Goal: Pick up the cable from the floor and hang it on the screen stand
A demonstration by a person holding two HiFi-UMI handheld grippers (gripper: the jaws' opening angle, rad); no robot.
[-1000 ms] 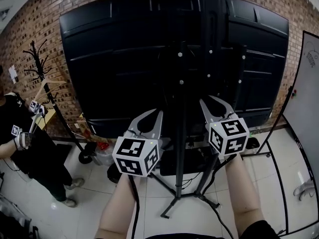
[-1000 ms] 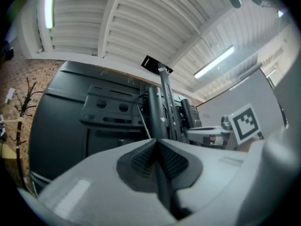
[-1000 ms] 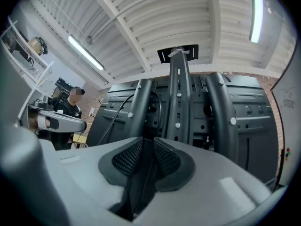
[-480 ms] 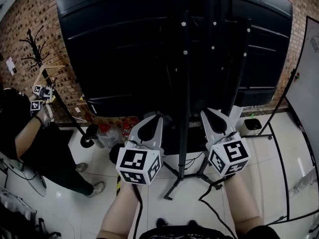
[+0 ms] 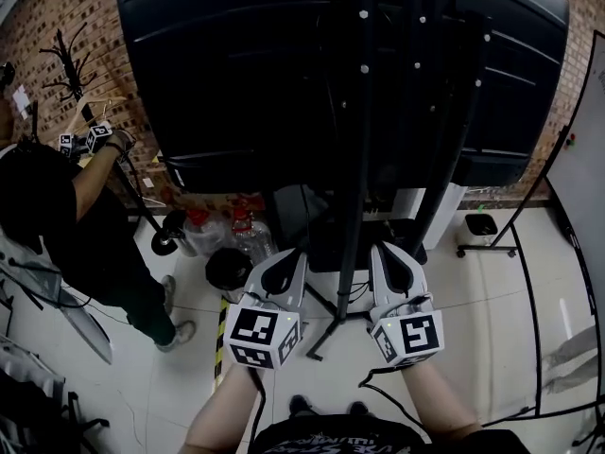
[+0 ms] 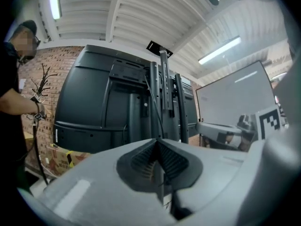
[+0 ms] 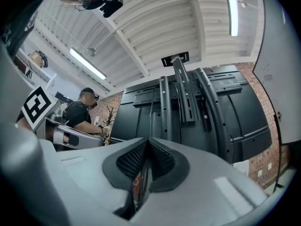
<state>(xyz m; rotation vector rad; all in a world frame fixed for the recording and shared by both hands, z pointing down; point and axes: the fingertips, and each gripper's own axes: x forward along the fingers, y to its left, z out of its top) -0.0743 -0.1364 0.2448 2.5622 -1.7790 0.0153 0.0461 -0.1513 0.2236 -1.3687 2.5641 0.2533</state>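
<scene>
The black screen (image 5: 236, 83) shows its back, mounted on the dark screen stand (image 5: 356, 159), whose legs spread over the white floor. My left gripper (image 5: 286, 258) and right gripper (image 5: 389, 253) hang low on either side of the stand's pole, near its foot. The right jaws have just been closing and now meet with nothing between them. The left jaws also meet on nothing. A thin black cable (image 5: 378, 376) loops across the floor below my right gripper. In the gripper views, the left gripper (image 6: 157, 142) and right gripper (image 7: 148, 140) face the stand (image 6: 164, 93) (image 7: 181, 93).
A person in black (image 5: 57, 206) stands at the left beside a coat rack (image 5: 71, 88). Bottles (image 5: 241, 230) and a round black object (image 5: 227, 268) sit on the floor by the stand. A whiteboard (image 5: 581, 159) and a small black bin (image 5: 480, 225) are at the right.
Both grippers have sunk from mid-screen height to near the stand's foot. Their jaws, apart before, have closed. The person at the left has raised an arm.
</scene>
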